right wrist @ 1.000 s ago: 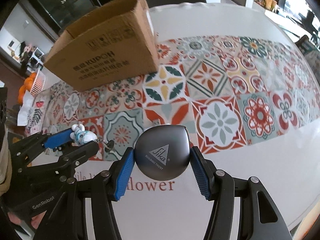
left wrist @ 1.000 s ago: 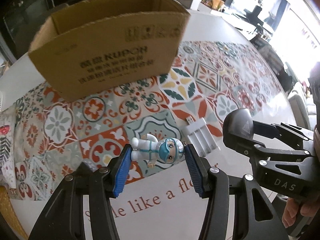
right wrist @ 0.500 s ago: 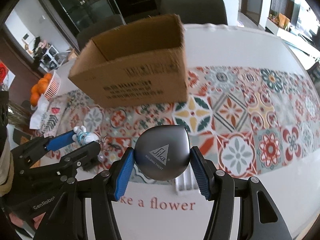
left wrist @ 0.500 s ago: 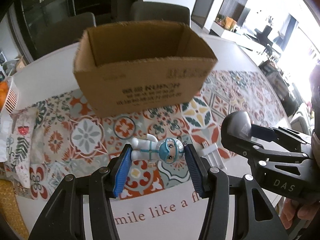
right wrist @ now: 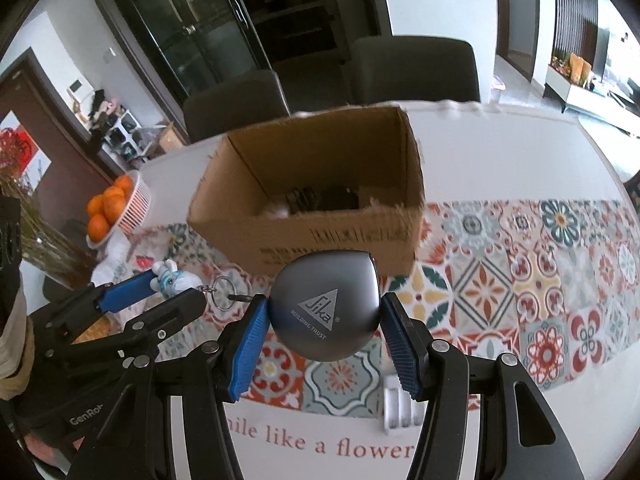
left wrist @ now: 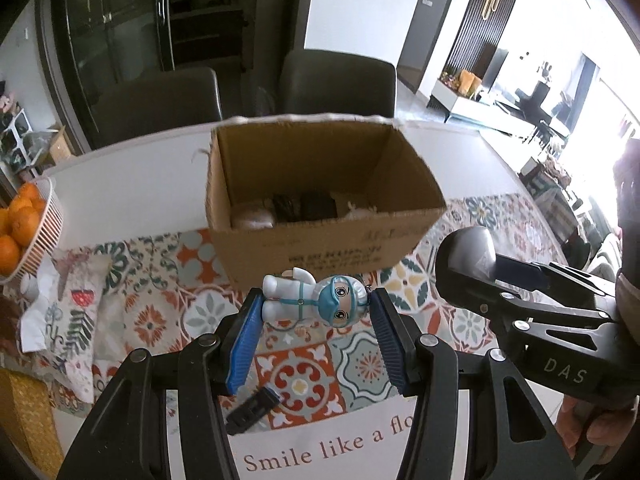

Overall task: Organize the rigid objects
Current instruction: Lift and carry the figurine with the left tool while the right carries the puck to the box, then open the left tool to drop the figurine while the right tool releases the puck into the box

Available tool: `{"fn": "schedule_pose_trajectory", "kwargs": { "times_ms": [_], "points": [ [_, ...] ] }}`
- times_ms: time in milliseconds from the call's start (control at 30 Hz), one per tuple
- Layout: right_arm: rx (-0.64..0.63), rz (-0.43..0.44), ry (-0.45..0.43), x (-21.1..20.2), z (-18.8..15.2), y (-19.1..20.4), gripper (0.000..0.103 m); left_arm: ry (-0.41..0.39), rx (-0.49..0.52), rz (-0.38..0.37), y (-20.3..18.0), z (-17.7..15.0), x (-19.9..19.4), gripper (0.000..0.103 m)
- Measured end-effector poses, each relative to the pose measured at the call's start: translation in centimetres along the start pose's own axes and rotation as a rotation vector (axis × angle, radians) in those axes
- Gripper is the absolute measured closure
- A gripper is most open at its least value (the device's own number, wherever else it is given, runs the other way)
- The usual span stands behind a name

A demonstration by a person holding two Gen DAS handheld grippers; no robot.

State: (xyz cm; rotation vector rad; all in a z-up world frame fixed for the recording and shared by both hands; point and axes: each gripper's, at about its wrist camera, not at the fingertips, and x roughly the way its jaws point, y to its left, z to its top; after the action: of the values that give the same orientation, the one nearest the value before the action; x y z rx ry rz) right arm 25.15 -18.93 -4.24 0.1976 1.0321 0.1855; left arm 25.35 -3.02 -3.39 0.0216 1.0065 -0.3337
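Observation:
My left gripper [left wrist: 316,312] is shut on a small white and blue doll figurine [left wrist: 316,300] held sideways, high above the table; it also shows in the right wrist view [right wrist: 176,280] with its key ring. My right gripper [right wrist: 324,320] is shut on a dark grey rounded Sika case [right wrist: 324,306], which shows at the right of the left wrist view [left wrist: 468,256]. An open cardboard box [left wrist: 320,248] stands just beyond both grippers, with several dark and pale items inside.
A patterned tile runner [right wrist: 520,280] covers the white table [left wrist: 132,176]. A black clip-like piece [left wrist: 252,408] and a white ribbed piece [right wrist: 396,404] lie below the grippers. A basket of oranges [left wrist: 24,224] and a printed pouch [left wrist: 68,312] sit at the left. Two chairs stand behind.
Both grippers have risen with their loads and pulled back a little. The box's inside now shows, and the black piece has come into view below the left gripper.

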Motion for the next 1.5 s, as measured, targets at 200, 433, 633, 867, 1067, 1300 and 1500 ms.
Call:
{"fn": "schedule_pose_trajectory", "kwargs": {
  "times_ms": [200, 433, 633, 867, 1067, 1300, 1500],
  "points": [
    [-0.004, 0.014, -0.031, -0.6, 1.7, 0.6, 0.046, -0.028, 0.011, 0.011, 0.3, 1.6, -0.8, 0.050],
    [-0.004, 0.026, -0.050, -0.6, 3.6, 0.8, 0.046, -0.042, 0.016, 0.020, 0.6, 3.5, -1.0, 0.050],
    [-0.004, 0.024, -0.061, -0.4, 5.6, 0.7, 0.046, -0.048, 0.019, 0.033, 0.7, 5.5, -0.7, 0.050],
    [0.002, 0.017, -0.056, 0.2, 7.6, 0.4, 0.045, -0.045, 0.024, 0.050, 0.9, 7.6, 0.2, 0.050],
    [0.000, 0.007, -0.030, 1.4, 8.9, 0.1, 0.045, -0.025, 0.017, 0.056, 1.5, 8.9, 1.5, 0.050],
    [0.001, 0.000, 0.011, 3.4, 9.8, -0.4, 0.045, 0.010, -0.001, 0.066, 2.3, 9.5, 3.6, 0.050],
    [0.005, -0.024, 0.052, 5.4, 9.9, -0.7, 0.045, 0.043, -0.009, 0.086, 2.9, 9.5, 5.4, 0.050]
  ]
}}
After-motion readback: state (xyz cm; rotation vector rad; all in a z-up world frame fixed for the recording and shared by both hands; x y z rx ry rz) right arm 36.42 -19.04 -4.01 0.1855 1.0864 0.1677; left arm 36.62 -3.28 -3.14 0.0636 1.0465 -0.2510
